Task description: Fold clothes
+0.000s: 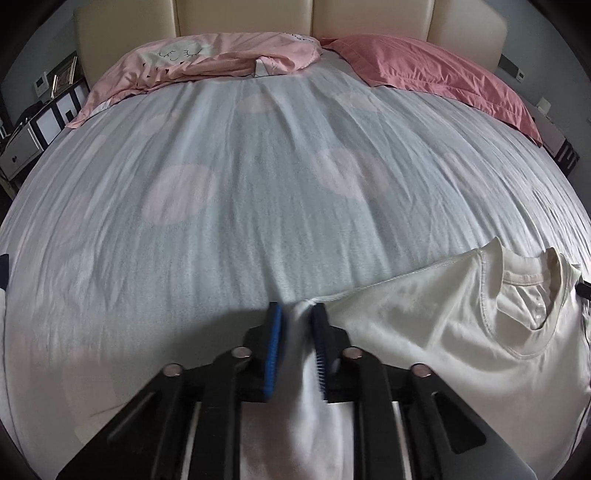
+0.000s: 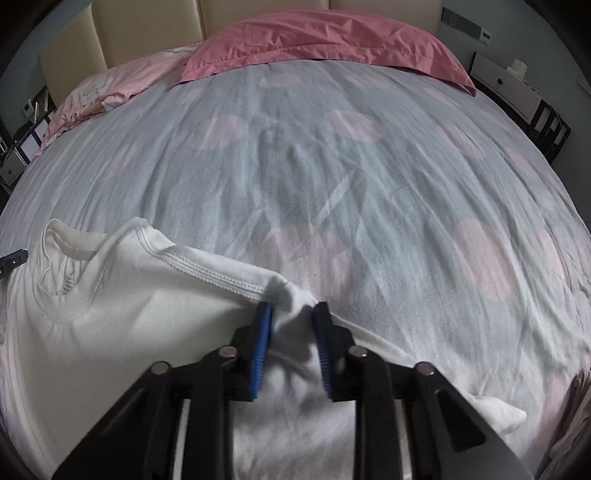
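The left gripper (image 1: 297, 314) is clamped on a bunched corner of the white T-shirt (image 1: 424, 332), the cloth pinched between its two blue-padded fingers (image 1: 274, 354) and trailing down past them. The right gripper (image 2: 293, 314) likewise grips a fold of the same T-shirt (image 2: 129, 314), fabric gathered between its fingers just beside the stitched hem (image 2: 207, 269).

Taking the T-shirt as the landmark: it is the one garment in view, spread across the near part of the bed cover (image 1: 258, 184), with its round neckline (image 1: 532, 295) lying between the two grippers. In the left wrist view the shirt stretches away to the right of the gripper; in the right wrist view it stretches to the left, and a loose end of it (image 2: 495, 410) also trails to the right. Both grippers point forward over the shirt toward the far end of the bed, held low over the cover.

Beyond the T-shirt, at the head of the bed, lie two pillows: a pale pink one (image 1: 207, 59) and a darker pink one (image 1: 436, 77), against a cream padded headboard (image 1: 369, 18). No containers are in sight.
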The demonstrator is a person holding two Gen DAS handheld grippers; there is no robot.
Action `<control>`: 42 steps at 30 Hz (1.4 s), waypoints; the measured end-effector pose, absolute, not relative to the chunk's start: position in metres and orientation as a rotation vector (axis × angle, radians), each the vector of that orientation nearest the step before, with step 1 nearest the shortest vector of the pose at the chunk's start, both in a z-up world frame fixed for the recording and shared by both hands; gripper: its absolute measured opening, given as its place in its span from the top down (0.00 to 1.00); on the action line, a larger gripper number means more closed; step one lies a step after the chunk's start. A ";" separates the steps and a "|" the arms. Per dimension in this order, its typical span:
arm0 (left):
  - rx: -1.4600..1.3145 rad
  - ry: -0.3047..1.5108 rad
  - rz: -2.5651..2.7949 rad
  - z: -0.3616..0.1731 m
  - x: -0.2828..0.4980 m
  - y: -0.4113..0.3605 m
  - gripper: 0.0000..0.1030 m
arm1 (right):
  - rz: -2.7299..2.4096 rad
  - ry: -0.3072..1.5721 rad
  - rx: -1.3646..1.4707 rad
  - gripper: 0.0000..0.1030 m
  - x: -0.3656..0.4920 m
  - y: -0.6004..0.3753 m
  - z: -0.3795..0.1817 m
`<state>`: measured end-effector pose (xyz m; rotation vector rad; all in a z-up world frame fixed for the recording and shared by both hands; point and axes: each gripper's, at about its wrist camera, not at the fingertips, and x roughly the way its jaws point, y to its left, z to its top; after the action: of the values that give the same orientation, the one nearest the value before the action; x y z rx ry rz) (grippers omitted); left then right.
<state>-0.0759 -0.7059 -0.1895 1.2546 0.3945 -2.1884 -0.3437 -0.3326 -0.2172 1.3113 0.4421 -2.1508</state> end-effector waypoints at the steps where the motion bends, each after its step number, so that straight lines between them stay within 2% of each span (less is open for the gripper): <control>1: 1.249 0.389 -2.183 -0.187 -0.076 -0.704 0.92 | -2.165 0.465 1.322 0.89 -0.342 -0.336 -0.215; 2: 1.243 0.383 -2.178 -0.185 -0.076 -0.702 0.92 | -2.184 0.501 1.333 0.92 -0.340 -0.341 -0.213; 9: 1.194 0.335 -2.143 -0.163 -0.075 -0.691 0.93 | -2.343 0.642 1.288 0.94 -0.324 -0.364 -0.174; 16: 1.076 0.225 -2.115 -0.106 -0.072 -0.710 0.94 | -2.460 0.688 1.108 0.94 -0.328 -0.393 -0.111; 20: 1.044 0.099 -2.082 -0.094 -0.091 -0.722 0.94 | -2.484 0.703 1.019 0.94 -0.343 -0.420 -0.096; 25: 1.101 -0.015 -2.035 -0.121 -0.128 -0.734 0.94 | -2.499 0.737 0.967 0.94 -0.370 -0.458 -0.109; 29: 1.144 -0.105 -1.995 -0.143 -0.157 -0.743 0.94 | -2.469 0.755 1.006 0.94 -0.394 -0.474 -0.144; 35: 1.222 -0.104 -1.969 -0.189 -0.178 -0.748 0.93 | -2.383 0.775 1.085 0.93 -0.414 -0.474 -0.201; 37: 1.252 -0.079 -1.958 -0.200 -0.181 -0.752 0.90 | -2.361 0.743 1.123 0.93 -0.420 -0.470 -0.213; 39: 1.300 -0.040 -1.940 -0.209 -0.182 -0.757 0.89 | -2.361 0.684 1.158 0.89 -0.426 -0.465 -0.219; 40: 1.312 -0.028 -1.933 -0.211 -0.181 -0.758 0.85 | -2.352 0.645 1.173 0.85 -0.428 -0.462 -0.220; 41: 1.308 -0.030 -1.922 -0.210 -0.180 -0.758 0.74 | -2.340 0.623 1.191 0.83 -0.430 -0.460 -0.221; 42: 1.298 -0.038 -1.909 -0.207 -0.179 -0.758 0.67 | -2.333 0.605 1.206 0.81 -0.431 -0.458 -0.220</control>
<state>-0.1794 -0.7581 -0.2073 1.2980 -0.0380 -1.9087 -0.4311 -0.4580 -0.2195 1.2055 0.6052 -2.3325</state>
